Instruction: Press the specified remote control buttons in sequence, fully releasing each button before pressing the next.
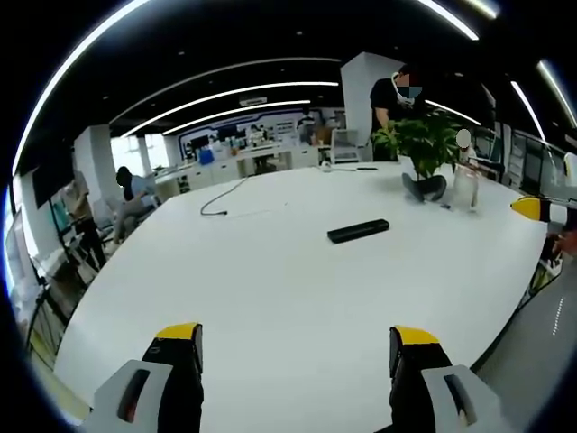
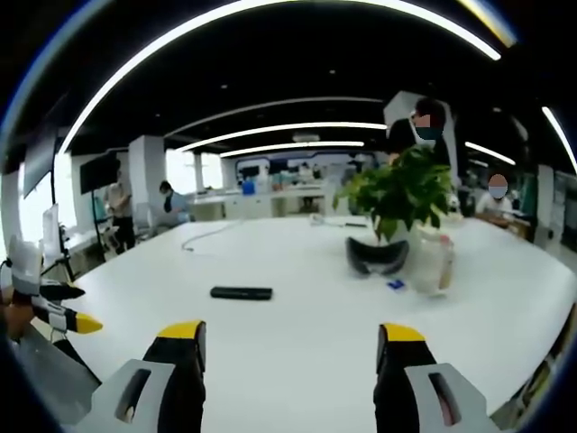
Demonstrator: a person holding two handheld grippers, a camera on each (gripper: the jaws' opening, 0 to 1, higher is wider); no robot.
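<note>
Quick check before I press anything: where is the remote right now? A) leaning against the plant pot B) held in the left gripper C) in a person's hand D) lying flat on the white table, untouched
D: the remote lies flat on the white table, clear of both open grippers.

Bright ceiling strip lights (image 1: 225,95) evenly light both views; fisheye bends edges, distance slightly soft.

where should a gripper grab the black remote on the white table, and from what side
Grip the remote across its narrow width near mid-length, coming straight down from above. It is a long, slim bar lying flat on the table, so only its long side edges offer jaws a hold. It has open tabletop all round, and the left gripper, jaws apart, looks the nearer.
</note>
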